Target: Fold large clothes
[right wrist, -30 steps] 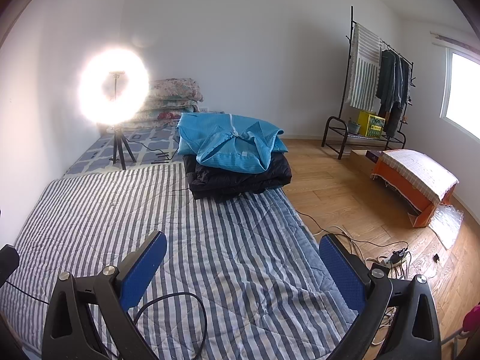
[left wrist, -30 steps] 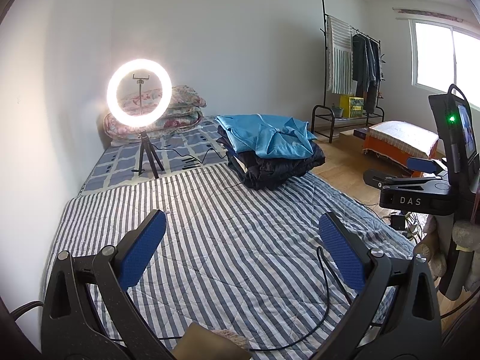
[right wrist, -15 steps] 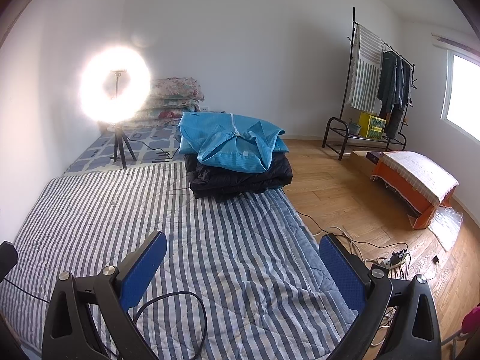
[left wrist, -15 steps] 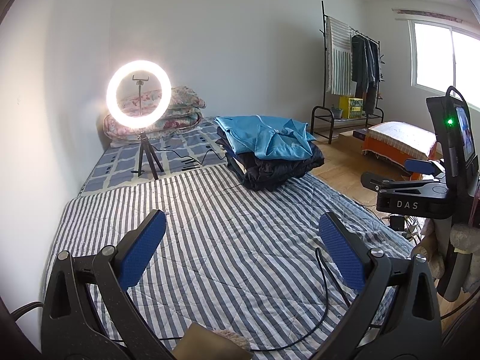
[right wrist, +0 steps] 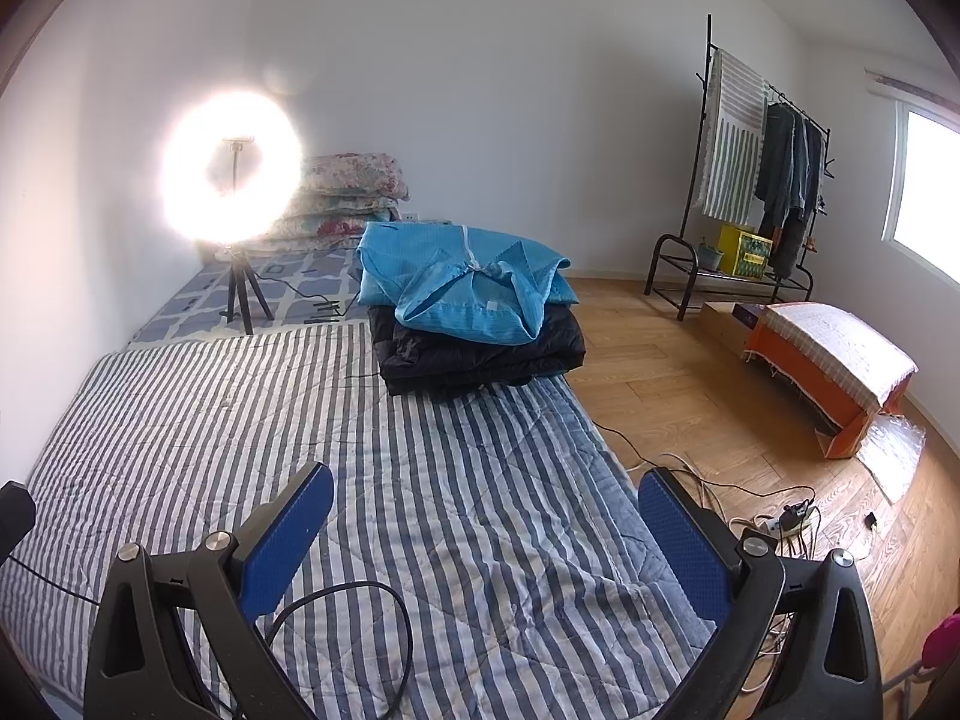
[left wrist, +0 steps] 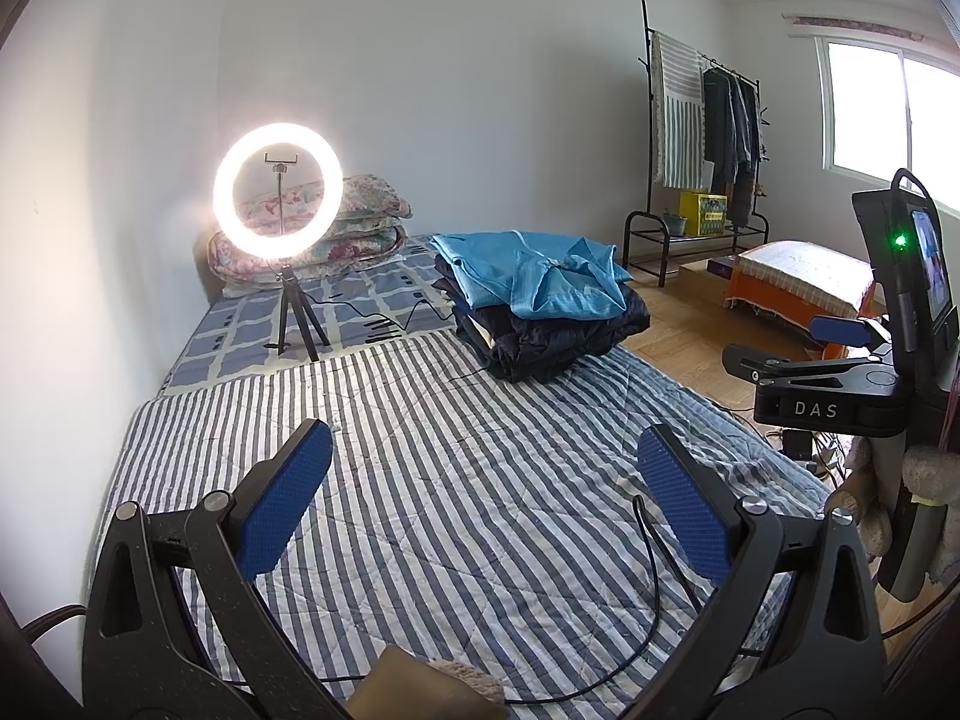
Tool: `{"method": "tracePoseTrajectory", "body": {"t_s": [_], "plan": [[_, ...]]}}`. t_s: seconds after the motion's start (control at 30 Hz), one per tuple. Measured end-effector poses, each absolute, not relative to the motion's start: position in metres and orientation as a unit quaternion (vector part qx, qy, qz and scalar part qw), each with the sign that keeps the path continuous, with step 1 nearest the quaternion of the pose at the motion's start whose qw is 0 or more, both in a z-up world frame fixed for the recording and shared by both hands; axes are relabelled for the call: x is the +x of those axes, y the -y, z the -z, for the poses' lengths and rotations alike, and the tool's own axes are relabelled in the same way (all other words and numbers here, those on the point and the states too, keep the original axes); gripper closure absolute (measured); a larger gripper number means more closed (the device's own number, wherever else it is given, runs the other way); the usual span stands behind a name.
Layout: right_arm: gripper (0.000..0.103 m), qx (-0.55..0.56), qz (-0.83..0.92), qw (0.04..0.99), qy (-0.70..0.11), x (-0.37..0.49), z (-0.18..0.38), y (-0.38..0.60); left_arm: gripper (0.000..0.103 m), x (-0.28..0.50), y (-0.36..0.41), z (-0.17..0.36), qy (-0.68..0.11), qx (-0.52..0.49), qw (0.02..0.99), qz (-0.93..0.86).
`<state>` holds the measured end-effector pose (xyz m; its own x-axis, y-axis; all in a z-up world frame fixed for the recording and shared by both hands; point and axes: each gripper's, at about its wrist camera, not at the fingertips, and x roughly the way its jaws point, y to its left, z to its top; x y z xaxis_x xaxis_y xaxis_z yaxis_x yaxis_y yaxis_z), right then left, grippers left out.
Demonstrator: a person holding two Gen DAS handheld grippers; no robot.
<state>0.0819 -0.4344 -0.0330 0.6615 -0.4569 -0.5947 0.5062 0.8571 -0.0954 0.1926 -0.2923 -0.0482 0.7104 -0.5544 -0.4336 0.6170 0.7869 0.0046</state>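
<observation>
Nearest, the left tongs (left wrist: 483, 492) stand with both blue pads (left wrist: 285, 504) wide apart and nothing between them, above the striped quilt (left wrist: 456, 480) that covers the bed. The right tongs (right wrist: 486, 531) are likewise spread apart and empty over the same quilt. A black cable (right wrist: 366, 630) loops on the quilt just under the right tongs. In the left wrist view, the body of the right tongs appears at the right edge, with a green indicator lamp (left wrist: 898, 239) lit.

Compared with one second ago, the change is small: in the left wrist view the right tongs' body sits slightly lower and further right, and in the right wrist view the scene has shifted a little to the right. The spread of both tongs is unchanged.

Further back, the pile of folded clothes (right wrist: 474, 312) lies at the far right part of the bed: a blue garment (right wrist: 462, 276) on top of dark garments (right wrist: 480, 354). Its position is unchanged. Left of the pile, a lit ring light (left wrist: 278, 189) stands on a tripod. Behind it, folded floral bedding (left wrist: 360, 222) is stacked against the wall. A clothes rack (right wrist: 756, 180) stands at the far right.
</observation>
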Motion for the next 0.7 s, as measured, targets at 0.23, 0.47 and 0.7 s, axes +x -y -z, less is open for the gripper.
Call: {"method": "tracePoseTrajectory", "body": {"t_s": [0.23,0.47,0.7], "plan": [[0.0,0.035,0.263,0.911,-0.315,0.0823,0.0331,0.4354,0.0,0.1924,0.2912,0.0489,-0.209,0.075,0.922,0.319],[0.0,0.034,0.263,0.911,-0.317,0.0825,0.0336,0.4362,0.0,0.194,0.2926,0.0429,-0.204,0.077,0.924,0.316],[0.0,0.03,0.261,0.911,-0.318,0.0844,0.035,0.436,0.0,0.1977,0.2918,0.0408,-0.206,0.074,0.923,0.316]]}}
